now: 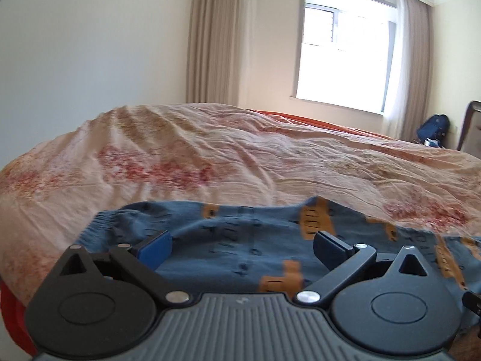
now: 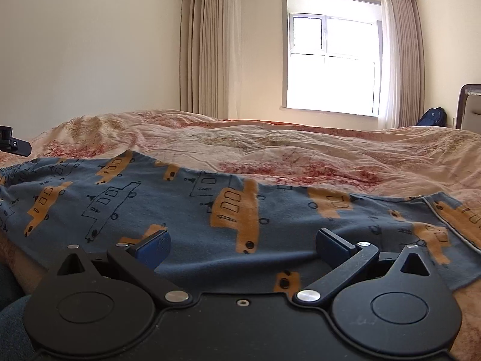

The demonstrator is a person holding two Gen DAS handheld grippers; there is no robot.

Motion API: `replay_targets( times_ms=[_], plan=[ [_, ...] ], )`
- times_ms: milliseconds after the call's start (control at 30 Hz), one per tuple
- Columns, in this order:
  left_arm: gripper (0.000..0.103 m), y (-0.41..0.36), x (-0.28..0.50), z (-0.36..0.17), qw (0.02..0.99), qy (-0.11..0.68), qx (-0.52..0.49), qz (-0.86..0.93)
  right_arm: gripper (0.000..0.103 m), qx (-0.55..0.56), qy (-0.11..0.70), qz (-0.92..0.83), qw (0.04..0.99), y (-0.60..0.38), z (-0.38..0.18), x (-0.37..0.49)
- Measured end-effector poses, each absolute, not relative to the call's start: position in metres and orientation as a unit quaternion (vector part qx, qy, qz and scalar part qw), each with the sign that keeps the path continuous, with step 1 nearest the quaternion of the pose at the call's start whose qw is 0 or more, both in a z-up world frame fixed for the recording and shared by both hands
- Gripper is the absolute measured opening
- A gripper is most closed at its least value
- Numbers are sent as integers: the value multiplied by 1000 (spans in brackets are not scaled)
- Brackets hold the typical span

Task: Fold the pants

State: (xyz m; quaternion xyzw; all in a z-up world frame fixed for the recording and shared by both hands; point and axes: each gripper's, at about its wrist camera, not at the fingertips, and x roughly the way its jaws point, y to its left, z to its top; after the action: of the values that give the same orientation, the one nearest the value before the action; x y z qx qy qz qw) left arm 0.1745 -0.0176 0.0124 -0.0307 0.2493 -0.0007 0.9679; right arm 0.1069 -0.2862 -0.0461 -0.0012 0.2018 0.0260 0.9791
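Pants (image 2: 186,210) of blue fabric, printed with orange and outlined buses, lie spread on a bed, near its front edge. Their elastic waistband (image 1: 102,221) sits at the left end and a hemmed leg opening (image 2: 445,222) at the right, so the garment stretches sideways across the bed, apparently laid out flat for folding.

Just in front of the pants, over the waistband end, hovers the left claw (image 1: 242,248). Its jaws stand wide apart with only flat cloth showing between them; the pads press on nothing. A corner of the left claw also shows at the left edge of the right wrist view.

Further along the pants toward the leg end, the right claw (image 2: 243,246) hangs low, likewise spread wide and holding nothing. With one claw at each end, the pair looks placed to take hold of both ends, though no fold is visible yet.

Under the pants lies a rumpled, pink, floral bedspread (image 2: 300,150). Beyond the pants, on the far wall, a bright window (image 2: 330,60) stands between beige curtains (image 2: 204,48). To the right of the window sits a blue backpack (image 1: 434,129) on the floor, beside a dark headboard (image 2: 469,108).
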Motion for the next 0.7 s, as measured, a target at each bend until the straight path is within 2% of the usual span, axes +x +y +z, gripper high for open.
replay_targets(
  times_ms=[233,433,567,700],
  plan=[
    [102,-128,215,-8,942,302,7,-143,103,-9,217,-51,975,-370,-48,99],
    [102,-177,228,-35,938,310,59,-146,103,-44,213,-140,966,-425,-34,97],
    [102,-182,232,-34,937,314,69,-139,103,49,191,-152,969,-454,-28,73],
    [102,-190,236,-21,935,315,49,-155,103,115,208,-123,964,-453,-38,52]
  ],
)
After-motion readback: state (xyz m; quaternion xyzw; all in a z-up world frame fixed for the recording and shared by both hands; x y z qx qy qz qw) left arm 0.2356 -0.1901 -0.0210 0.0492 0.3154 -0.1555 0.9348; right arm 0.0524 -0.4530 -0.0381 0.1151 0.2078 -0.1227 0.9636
